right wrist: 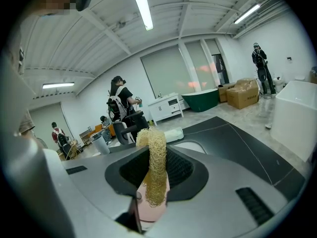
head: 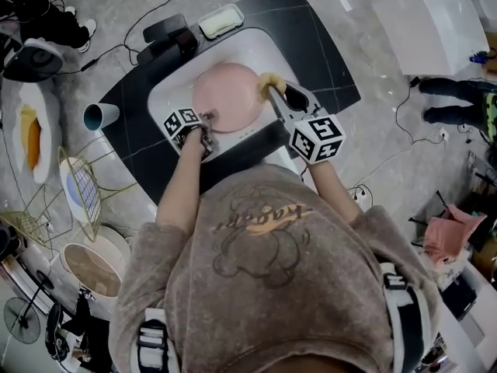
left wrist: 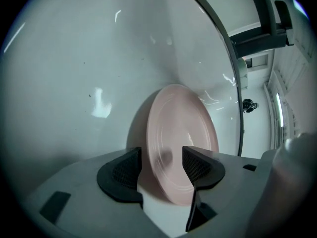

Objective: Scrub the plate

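Observation:
A pink plate [head: 225, 93] stands tilted in the white sink [head: 167, 92]. In the left gripper view the plate [left wrist: 181, 128] rises edge-on against the sink wall. Its near rim sits between the jaws of my left gripper [left wrist: 161, 167], which stand open with a gap beside the left pad. From the head view, the left gripper [head: 208, 123] is at the plate's near edge. My right gripper [head: 273, 92] is at the plate's right edge, shut on a yellow fibrous scrubber [right wrist: 154, 162]. The scrubber [head: 268, 82] touches the plate's rim. A bit of the plate [right wrist: 148, 209] shows below the scrubber.
A black faucet [head: 175, 36] and a tray with a pale sponge [head: 220, 20] sit behind the sink. A light blue cup [head: 101, 116], a wire rack [head: 85, 193], dishes [head: 31, 134] and a bowl [head: 93, 269] lie left. A white box [head: 431, 22] stands far right.

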Tool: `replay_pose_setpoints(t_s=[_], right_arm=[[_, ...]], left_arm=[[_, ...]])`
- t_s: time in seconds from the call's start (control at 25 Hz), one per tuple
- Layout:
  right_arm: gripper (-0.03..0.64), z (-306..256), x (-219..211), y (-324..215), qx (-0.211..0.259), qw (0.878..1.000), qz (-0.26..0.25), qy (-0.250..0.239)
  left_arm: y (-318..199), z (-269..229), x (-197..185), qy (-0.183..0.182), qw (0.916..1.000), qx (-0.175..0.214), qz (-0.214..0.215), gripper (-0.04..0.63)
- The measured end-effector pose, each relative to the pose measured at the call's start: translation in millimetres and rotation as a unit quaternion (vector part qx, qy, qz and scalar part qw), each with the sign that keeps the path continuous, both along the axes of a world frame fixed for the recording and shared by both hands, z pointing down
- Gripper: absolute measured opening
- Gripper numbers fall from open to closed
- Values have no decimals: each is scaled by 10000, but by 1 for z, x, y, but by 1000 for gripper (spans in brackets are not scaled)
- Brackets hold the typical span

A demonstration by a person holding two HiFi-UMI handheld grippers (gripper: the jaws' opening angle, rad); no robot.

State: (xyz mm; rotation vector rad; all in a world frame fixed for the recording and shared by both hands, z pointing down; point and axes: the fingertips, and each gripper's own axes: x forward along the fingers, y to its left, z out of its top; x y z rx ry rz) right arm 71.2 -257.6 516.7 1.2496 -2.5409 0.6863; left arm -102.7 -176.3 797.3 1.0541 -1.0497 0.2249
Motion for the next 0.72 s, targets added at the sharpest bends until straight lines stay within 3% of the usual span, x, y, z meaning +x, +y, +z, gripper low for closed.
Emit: replay_pose_setpoints(t_s=[0.28, 0.4, 0.72], right_arm=[[86, 4, 4, 9, -76, 9998, 91, 131], [86, 4, 8, 14, -78, 9997, 143, 187], [86, 3, 15, 25, -87, 9993, 248, 254]], left_arm=[[-8, 8, 5, 278, 9992, -5, -270, 202], [-9, 11, 4, 287, 9989, -44, -356, 121], [-14, 7, 5, 595, 9960, 77, -660, 83]])
